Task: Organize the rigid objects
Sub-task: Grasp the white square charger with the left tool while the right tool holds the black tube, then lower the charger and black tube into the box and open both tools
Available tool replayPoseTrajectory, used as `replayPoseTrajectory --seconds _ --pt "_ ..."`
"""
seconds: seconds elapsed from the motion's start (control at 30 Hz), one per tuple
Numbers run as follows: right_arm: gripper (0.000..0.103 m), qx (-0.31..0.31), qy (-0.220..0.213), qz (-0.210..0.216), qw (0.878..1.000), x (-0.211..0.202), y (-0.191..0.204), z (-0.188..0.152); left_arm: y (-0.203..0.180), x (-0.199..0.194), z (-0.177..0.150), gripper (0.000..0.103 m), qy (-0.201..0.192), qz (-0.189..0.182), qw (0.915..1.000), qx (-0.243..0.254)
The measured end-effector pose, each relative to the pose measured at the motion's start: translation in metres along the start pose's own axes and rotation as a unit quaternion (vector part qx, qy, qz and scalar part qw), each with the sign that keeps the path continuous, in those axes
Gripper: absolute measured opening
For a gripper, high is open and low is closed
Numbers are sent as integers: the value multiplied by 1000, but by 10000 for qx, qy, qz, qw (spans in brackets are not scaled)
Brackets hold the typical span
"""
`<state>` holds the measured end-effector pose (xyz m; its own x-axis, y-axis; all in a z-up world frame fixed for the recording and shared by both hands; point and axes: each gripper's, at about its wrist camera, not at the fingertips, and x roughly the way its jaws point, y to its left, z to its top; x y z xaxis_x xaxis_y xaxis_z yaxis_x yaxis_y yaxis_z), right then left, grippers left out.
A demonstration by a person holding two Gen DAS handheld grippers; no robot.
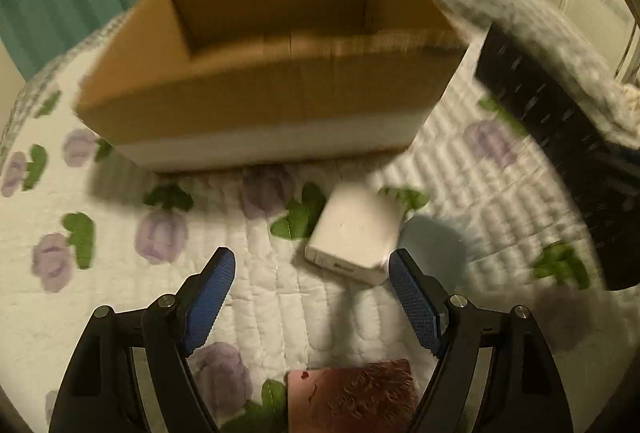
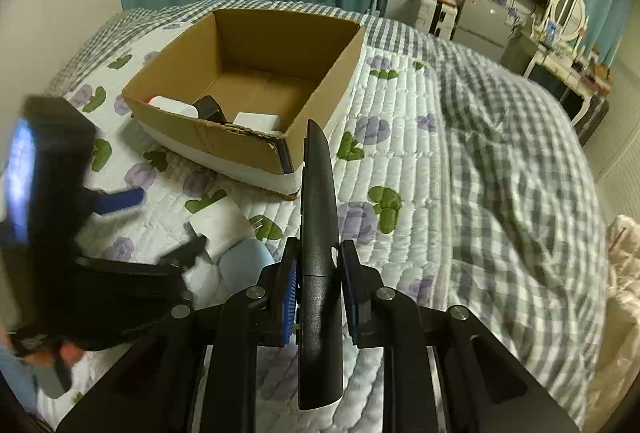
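Note:
An open cardboard box (image 1: 256,89) stands on the quilted bed; in the right wrist view it (image 2: 224,143) holds white items (image 2: 174,106) and a black item (image 2: 210,108). My left gripper (image 1: 312,265) is open just above the quilt, with a white flat box (image 1: 356,237) lying by its right fingertip (image 1: 404,273). A pale blue round object (image 1: 434,245) lies beside the white box. My right gripper (image 2: 318,269) is shut on a long black remote-like object (image 2: 318,253), held above the bed. The left gripper also shows in the right wrist view (image 2: 160,229).
A black slotted basket (image 1: 560,137) stands at the right of the left wrist view. A reddish-brown textured item (image 1: 360,397) lies under the left gripper. A grey checked duvet (image 2: 500,173) covers the right side of the bed. Furniture lines the far wall.

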<state>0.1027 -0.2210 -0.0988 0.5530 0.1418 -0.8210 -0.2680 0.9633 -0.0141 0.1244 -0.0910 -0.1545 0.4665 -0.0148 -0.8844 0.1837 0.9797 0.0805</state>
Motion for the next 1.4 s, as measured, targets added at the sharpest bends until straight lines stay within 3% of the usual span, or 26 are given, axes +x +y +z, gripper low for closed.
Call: replayPoseTrajectory --seconds 0.07,0.27,0.37,0.4,0.73,0.9,1.17,1.4 --pt "19 111 70 112 9998 7 -7 -2 -2 11 0 82 136 -114 9998 32" --pt "19 369 237 329 9985 24 -14 -4 -16 35 8 80 218 119 9989 404" --pt "19 432 280 343 9981 28 -15 -5 -18 29 9 63 72 -15 9988 476" --pt "19 438 289 343 9980 29 -15 -6 -19 25 8 56 2 -31 9986 527" --pt "19 286 -59 -9 9996 -3 -3 -5 1 -49 -8 53 -584 -576 9961 339" --pt "19 168 -332 -195 9991 -37 6 5 21 -85 -15 53 -915 -555 9940 210" --pt "19 32 -804 -188 9966 -84 31 35 42 -134 14 53 -1536 -561 9865 -22" --pt "19 15 -1137 85 9935 -84 43 91 76 -153 64 53 -1875 -408 9810 -298"
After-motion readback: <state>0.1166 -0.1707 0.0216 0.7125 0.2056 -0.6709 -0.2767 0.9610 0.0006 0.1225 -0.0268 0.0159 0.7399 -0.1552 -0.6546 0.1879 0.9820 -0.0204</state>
